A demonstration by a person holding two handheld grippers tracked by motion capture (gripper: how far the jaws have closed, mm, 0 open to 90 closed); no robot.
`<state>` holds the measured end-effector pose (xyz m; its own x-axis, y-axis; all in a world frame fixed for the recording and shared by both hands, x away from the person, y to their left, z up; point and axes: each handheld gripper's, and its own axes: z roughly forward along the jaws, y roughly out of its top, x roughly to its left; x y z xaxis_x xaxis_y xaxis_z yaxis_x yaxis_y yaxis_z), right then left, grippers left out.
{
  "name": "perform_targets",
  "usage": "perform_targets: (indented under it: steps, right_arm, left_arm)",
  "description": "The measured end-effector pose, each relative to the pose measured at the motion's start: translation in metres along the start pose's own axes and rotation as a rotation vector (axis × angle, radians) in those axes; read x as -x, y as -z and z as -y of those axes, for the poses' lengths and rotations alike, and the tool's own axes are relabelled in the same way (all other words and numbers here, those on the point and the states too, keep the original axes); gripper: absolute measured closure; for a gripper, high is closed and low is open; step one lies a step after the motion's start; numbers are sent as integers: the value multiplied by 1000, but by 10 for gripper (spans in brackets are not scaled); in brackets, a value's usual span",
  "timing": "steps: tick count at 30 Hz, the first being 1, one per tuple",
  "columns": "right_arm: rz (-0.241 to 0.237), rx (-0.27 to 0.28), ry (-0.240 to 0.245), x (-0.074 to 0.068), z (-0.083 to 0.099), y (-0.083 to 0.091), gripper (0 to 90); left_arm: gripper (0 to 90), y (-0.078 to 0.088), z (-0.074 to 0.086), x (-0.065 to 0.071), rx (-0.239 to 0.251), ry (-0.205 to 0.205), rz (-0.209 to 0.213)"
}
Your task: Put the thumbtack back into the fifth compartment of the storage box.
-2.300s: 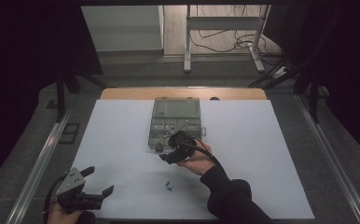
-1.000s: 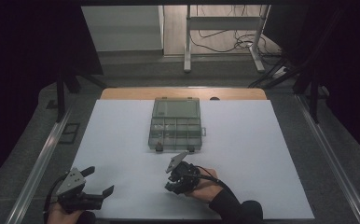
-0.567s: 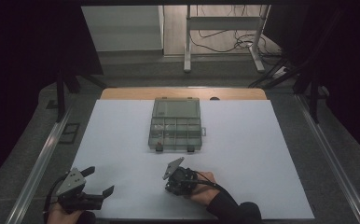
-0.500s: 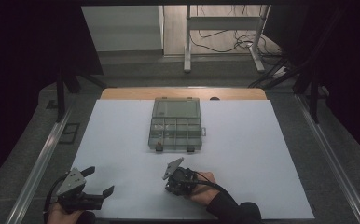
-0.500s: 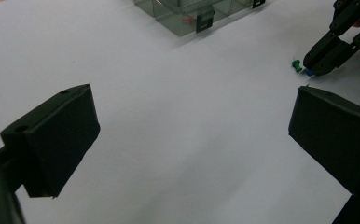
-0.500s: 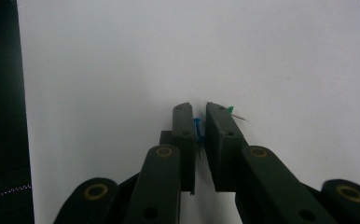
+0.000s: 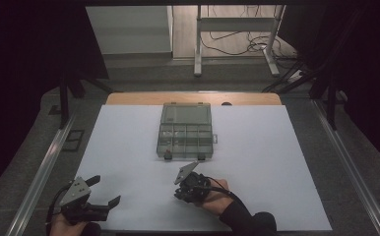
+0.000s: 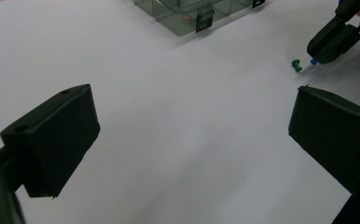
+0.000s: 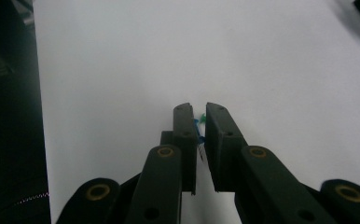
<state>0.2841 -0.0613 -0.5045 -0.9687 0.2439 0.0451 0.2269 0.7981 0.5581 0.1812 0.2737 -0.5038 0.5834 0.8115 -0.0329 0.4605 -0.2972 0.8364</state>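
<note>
White sheeting covers the tabletop (image 7: 276, 147). Toward its far edge sits a clear compartment box (image 7: 185, 131). By the near left corner the left tool (image 7: 102, 192) rests with jaws spread wide and empty. Near the middle of the near edge, the right tool (image 9: 199, 128) pinches a blue pushpin (image 9: 197, 127); a green pushpin (image 8: 297, 64) lies just beside.

Dim room, dark at the sides of the high view; white table sheet (image 7: 276, 162) is the brightest area, lit evenly from above, no glare. Soft shadow under the clear box (image 8: 187, 18). Both gripper views: near jaws blurred, out of focus, bkgd fairly sharp. Slight grain throughout.
</note>
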Motion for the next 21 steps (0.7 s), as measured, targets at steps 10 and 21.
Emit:
perform_targets:
  steps: [10,21]
  right_arm:
    - [23,49,-62,15,-1,9,830]
    - [41,99,-103,29,-7,10,829]
  left_arm:
    - [20,0,0,0,-1,-1,-1]
    - [21,0,0,0,-1,0,0]
